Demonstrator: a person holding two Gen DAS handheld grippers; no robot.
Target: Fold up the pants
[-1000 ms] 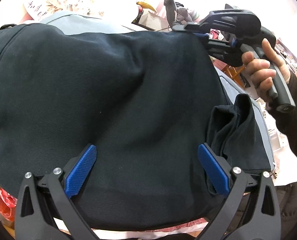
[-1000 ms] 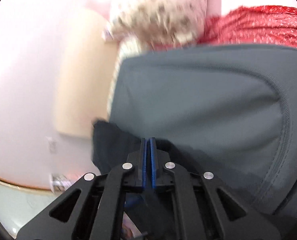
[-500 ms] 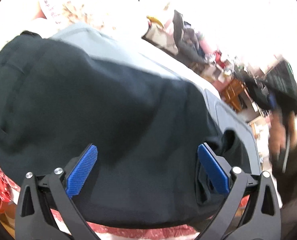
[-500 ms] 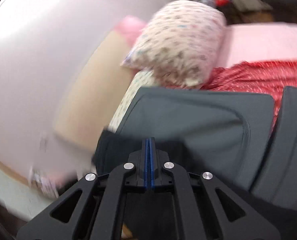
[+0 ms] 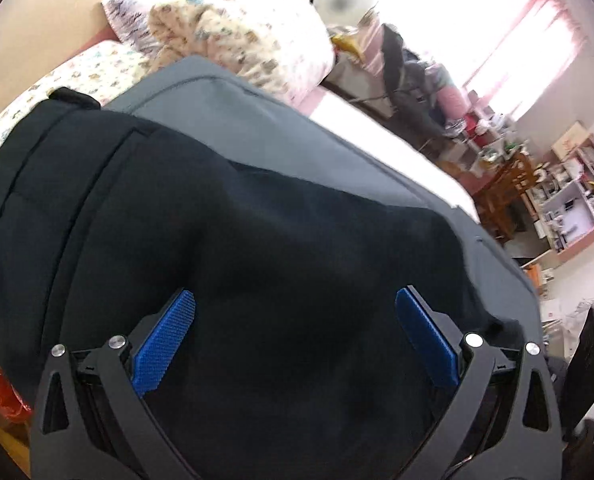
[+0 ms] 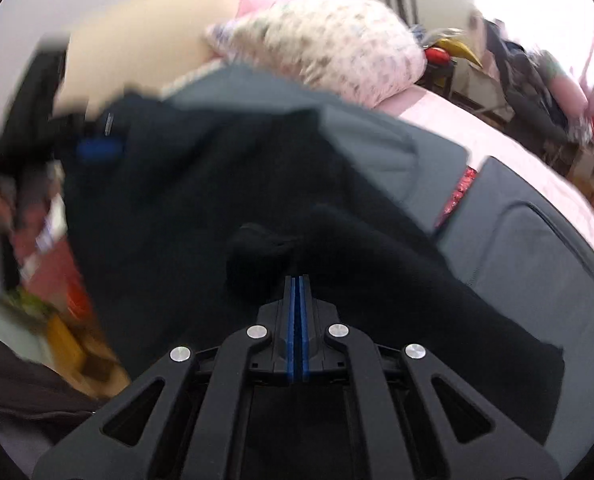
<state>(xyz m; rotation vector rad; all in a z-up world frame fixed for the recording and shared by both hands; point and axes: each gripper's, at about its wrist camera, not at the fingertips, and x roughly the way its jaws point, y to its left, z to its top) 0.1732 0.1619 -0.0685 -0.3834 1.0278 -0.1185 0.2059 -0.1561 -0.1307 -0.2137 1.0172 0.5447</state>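
Bedroom clutter frames the work: a floral pillow (image 5: 253,36) at the head of the bed and, further right, crowded shelves (image 5: 569,196) under a bright window. On the bed lies a grey padded mat (image 5: 281,128), and the dark pants (image 5: 225,232) are spread over it, waistband toward the left edge of the left wrist view.

On the left, the left gripper (image 5: 293,340) hovers over the cloth with its blue pads (image 5: 165,344) spread wide, nothing between them. On the right, the right gripper (image 6: 297,280) is clenched flat on a bunched fold of the pants, which drapes away from the jaws in a loose ridge.

The fabric looks soft, limp and fairly light, perhaps a medium-weight cotton; it will likely sag and crease rather than hold a shape, and a single-layer pinch may slip. Hems, the waistband and corners seem the best places to grip, ideally two corners at once so the fold lands square.
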